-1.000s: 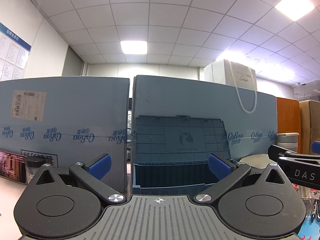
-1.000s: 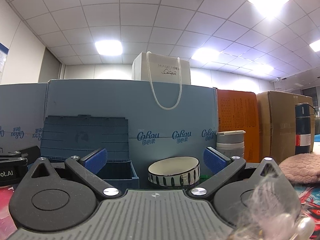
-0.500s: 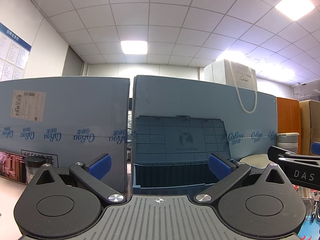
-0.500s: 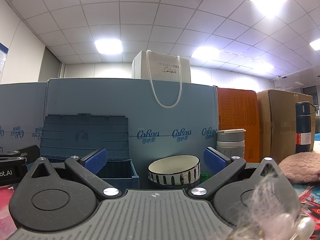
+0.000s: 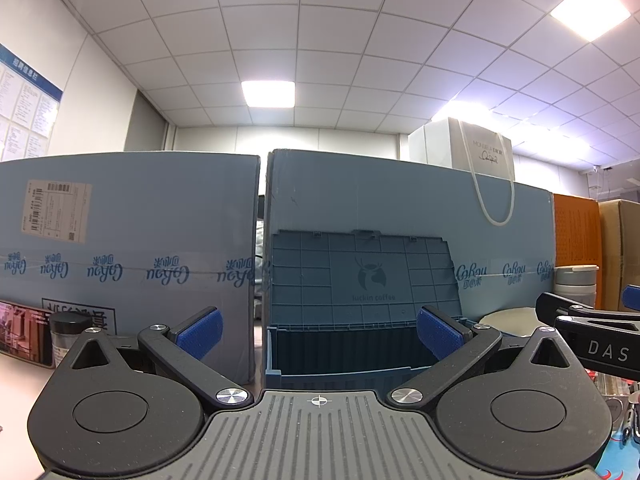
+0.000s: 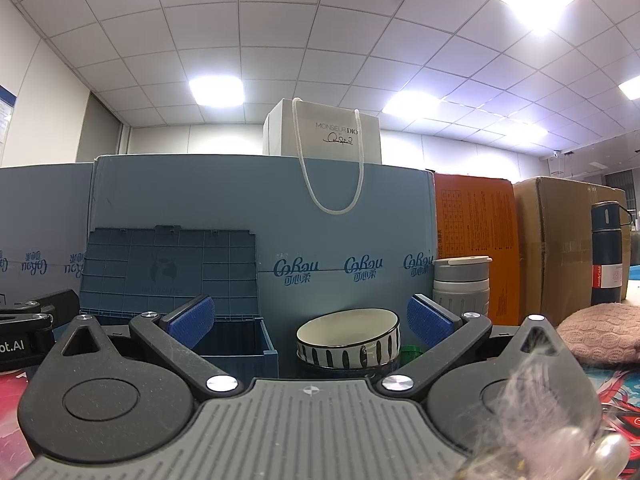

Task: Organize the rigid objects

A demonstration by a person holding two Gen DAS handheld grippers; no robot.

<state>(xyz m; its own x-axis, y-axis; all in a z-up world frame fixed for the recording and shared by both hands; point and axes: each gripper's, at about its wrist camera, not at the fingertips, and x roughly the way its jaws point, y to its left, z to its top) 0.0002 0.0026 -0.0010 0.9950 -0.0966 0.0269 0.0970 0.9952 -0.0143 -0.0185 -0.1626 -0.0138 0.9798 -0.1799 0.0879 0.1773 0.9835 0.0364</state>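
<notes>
Left gripper (image 5: 319, 334): black two-finger tool with blue pads, jaws spread wide, nothing between them, level above the desk.

Right gripper (image 6: 308, 322): same build, jaws likewise spread and empty.

Blue plastic storage crate (image 5: 344, 364): directly ahead of the left gripper, open, its ribbed hinged lid (image 5: 366, 274) upright against the carton behind. In the right wrist view it stands left of centre.

White ceramic bowl with black vertical stripes (image 6: 349, 338): just right of the crate, framed between the right gripper's pads.

Grey lidded cup (image 6: 461, 286): behind and right of the bowl.

Pink knitted cloth (image 6: 600, 334): far right.

Dark blue flask (image 6: 607, 258): upright behind the cloth.

Large blue cartons (image 5: 128, 256): backdrop.

White paper bag (image 6: 322, 138): atop the cartons.
</notes>
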